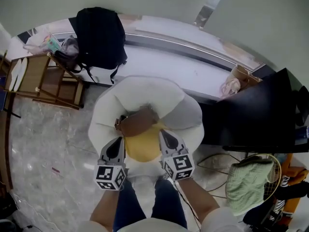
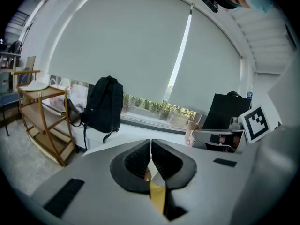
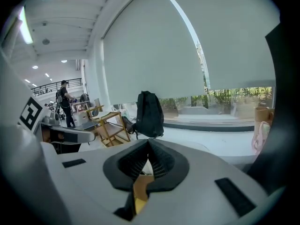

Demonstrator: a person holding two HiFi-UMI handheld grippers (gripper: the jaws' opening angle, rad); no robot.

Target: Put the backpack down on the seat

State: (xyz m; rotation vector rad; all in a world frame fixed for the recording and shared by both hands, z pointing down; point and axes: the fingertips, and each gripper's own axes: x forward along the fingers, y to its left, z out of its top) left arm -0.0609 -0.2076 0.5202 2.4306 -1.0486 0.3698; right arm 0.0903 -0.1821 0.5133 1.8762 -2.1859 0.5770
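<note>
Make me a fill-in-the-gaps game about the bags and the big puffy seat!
1. The left hand-held gripper and the right hand-held gripper are both shut on a brown and ____ backpack.
2. Under it sits a puffy seat coloured ____.
3. The other backpack, up on the window ledge, is ____.
4. The shelf rack at the left is made of ____.

Missing words: yellow; white; black; wood.

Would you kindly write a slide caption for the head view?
Yellow-and-brown backpack held over the white seat by the left gripper and right gripper, jaws shut.
</note>
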